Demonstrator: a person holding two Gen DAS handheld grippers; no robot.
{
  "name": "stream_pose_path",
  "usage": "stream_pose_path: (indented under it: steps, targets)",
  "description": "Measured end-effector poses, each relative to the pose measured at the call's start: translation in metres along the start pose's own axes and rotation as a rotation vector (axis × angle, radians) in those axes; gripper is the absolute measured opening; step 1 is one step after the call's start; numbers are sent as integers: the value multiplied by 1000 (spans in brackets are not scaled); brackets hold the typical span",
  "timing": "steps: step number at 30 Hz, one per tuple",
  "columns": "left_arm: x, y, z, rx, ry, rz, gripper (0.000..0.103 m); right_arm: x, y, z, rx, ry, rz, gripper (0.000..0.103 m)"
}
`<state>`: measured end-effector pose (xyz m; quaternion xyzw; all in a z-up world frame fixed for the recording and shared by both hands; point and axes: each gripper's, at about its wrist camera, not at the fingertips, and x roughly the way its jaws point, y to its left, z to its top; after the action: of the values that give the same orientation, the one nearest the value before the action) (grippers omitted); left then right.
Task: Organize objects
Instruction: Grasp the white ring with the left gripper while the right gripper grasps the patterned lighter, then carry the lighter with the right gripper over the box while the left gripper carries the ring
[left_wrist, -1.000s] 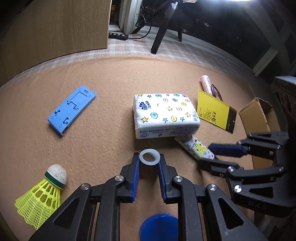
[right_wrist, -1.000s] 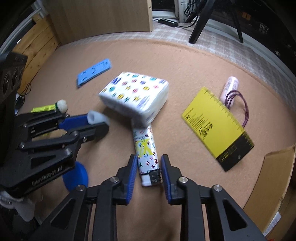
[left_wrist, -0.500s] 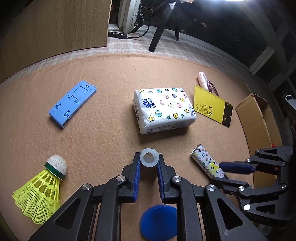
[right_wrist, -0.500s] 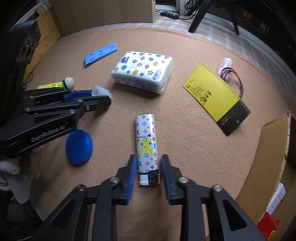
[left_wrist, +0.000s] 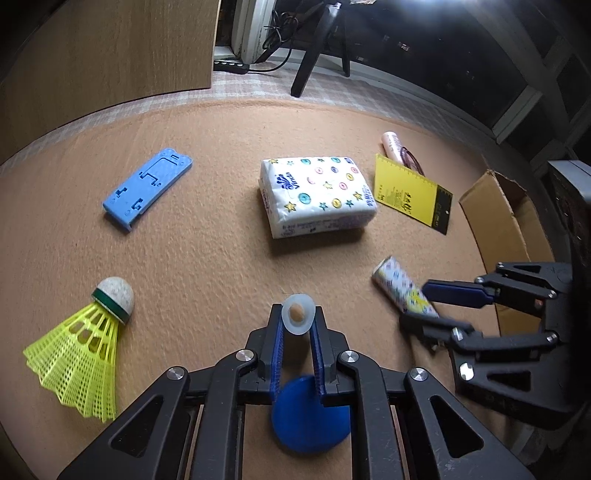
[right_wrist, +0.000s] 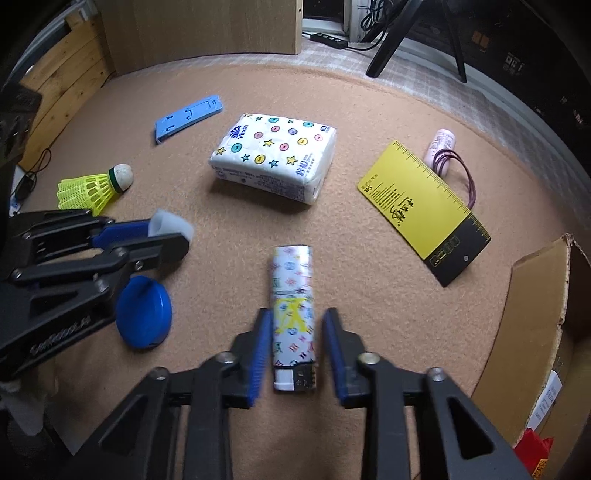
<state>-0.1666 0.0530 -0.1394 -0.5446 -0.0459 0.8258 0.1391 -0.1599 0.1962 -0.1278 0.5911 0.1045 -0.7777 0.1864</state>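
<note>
My left gripper is shut on a small translucent white ring, squeezed into an oval and held above the brown mat. The same ring shows in the right wrist view at the left gripper's tips. A patterned lighter lies flat on the mat between the fingers of my right gripper. Those jaws are closing, with a small gap left on each side of the lighter. Seen from the left wrist, the right gripper straddles the lighter at the right.
A tissue pack lies mid-mat. A blue phone stand and a yellow shuttlecock are on the left. A blue round lid lies under the left gripper. A yellow ruler card, a pink tube and a cardboard box are on the right.
The lighter has slid out from under the tissue pack's edge, staying between the right fingers as they drew back. The left jaws have squeezed the ring from round to oval.
</note>
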Motion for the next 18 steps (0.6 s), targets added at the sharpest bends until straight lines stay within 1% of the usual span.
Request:
stream_pose_path:
  steps: [7,8,12,13,17,18]
  targets:
    - [-15,-12,-4,12,-23,-14,14,-11,-9,-8,59,-23,43,21]
    - [-18,-15,-4,16,-29,-16,14,-15,-9,-14,68,-33,49,21]
    - [-29,-27,-3,33,-47,-26,14,-32,-18,-20,86,-82,68,21]
    - [-32,-31,-3,36,-51,-31,14,-33,-11,-13,89,-92,69,21]
    - [-42,-49,-2,59,-69,-57,14,-52,-25,-15,121,-146,74,21]
    - [-45,-55,-1,65,-73,-64,14,-63,-26,-24,130,-160,69,21]
